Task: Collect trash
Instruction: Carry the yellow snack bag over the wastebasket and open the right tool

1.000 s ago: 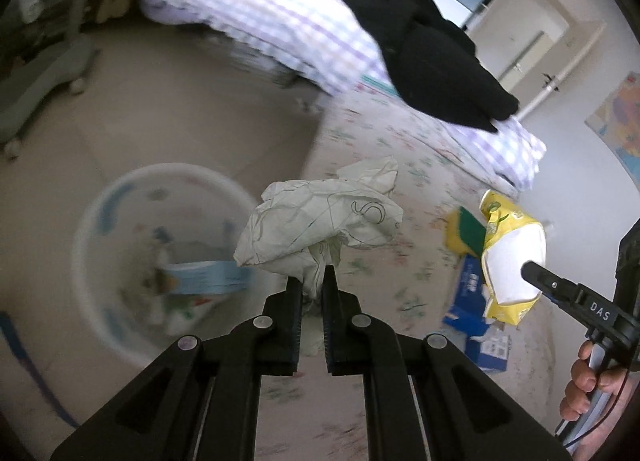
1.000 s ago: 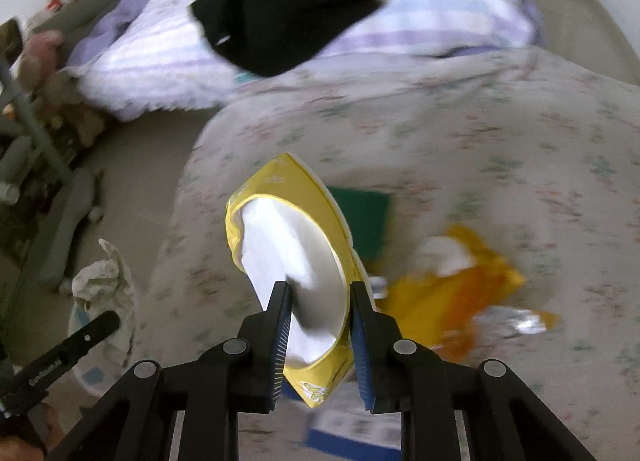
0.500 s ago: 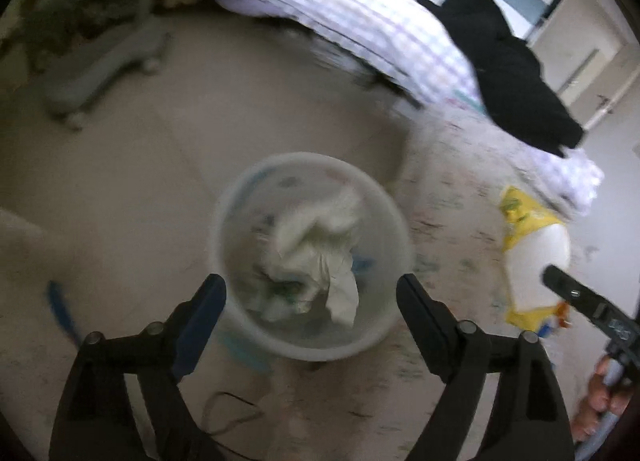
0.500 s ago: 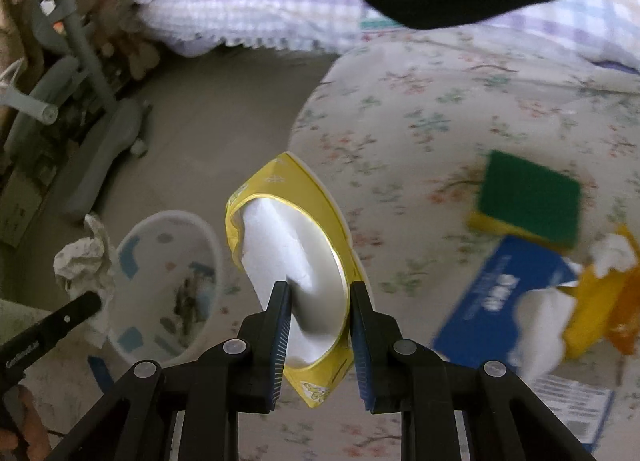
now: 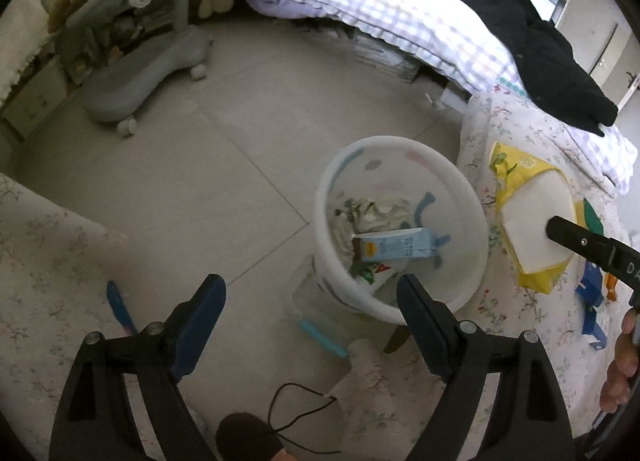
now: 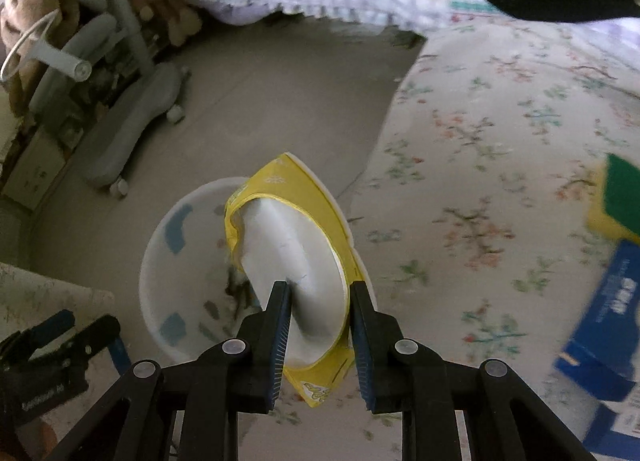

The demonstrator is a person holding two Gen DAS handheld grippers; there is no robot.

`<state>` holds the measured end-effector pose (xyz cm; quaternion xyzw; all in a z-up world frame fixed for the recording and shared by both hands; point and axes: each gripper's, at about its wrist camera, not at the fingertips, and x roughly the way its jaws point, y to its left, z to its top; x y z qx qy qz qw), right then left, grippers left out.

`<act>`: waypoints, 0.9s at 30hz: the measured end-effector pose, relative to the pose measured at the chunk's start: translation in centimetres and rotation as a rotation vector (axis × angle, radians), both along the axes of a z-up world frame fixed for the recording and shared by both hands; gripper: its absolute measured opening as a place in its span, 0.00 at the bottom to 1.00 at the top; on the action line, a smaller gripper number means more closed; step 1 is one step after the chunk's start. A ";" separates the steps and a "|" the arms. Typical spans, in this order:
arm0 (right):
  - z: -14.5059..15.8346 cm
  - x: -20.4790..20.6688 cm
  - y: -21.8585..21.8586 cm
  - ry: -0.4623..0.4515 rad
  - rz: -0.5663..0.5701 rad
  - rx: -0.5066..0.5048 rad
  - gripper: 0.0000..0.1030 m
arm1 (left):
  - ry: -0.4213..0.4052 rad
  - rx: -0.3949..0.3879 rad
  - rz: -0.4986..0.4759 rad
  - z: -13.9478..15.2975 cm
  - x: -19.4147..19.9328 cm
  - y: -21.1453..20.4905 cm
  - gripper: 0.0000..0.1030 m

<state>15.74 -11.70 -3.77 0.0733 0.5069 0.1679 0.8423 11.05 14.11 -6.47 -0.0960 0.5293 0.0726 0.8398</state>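
Note:
A white waste bin (image 5: 400,153) stands on the floor beside the flowered bed. Inside it lie crumpled paper (image 5: 372,213) and a light blue carton (image 5: 394,247). My left gripper (image 5: 310,301) is open and empty, just above the bin's near rim. My right gripper (image 6: 320,293) is shut on a yellow tissue pack (image 6: 296,245) with white tissue showing, held over the bin's right edge (image 6: 160,237). The pack also shows in the left wrist view (image 5: 532,229).
On the flowered bed cover (image 6: 480,141) lie a green and yellow sponge (image 6: 620,197) and a blue box (image 6: 600,321). A grey wheeled chair base (image 5: 140,65) stands on the floor. A black garment (image 5: 532,49) lies on the checked quilt.
My left gripper opened and dropped the crumpled paper into the bin. My right gripper carried the yellow pack from over the bed to the bin.

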 end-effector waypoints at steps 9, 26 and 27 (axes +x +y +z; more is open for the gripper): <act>-1.2 0.4 3.6 0.017 0.055 0.013 0.27 | -0.007 -0.006 0.014 0.2 -0.1 1.0 0.87; 0.0 0.1 4.2 -0.026 0.085 0.018 0.64 | -0.040 -0.040 -0.014 1.5 -0.4 0.1 0.88; 0.0 0.1 3.8 -0.024 0.077 0.021 0.65 | -0.042 -0.038 -0.018 1.6 -0.4 -0.1 0.90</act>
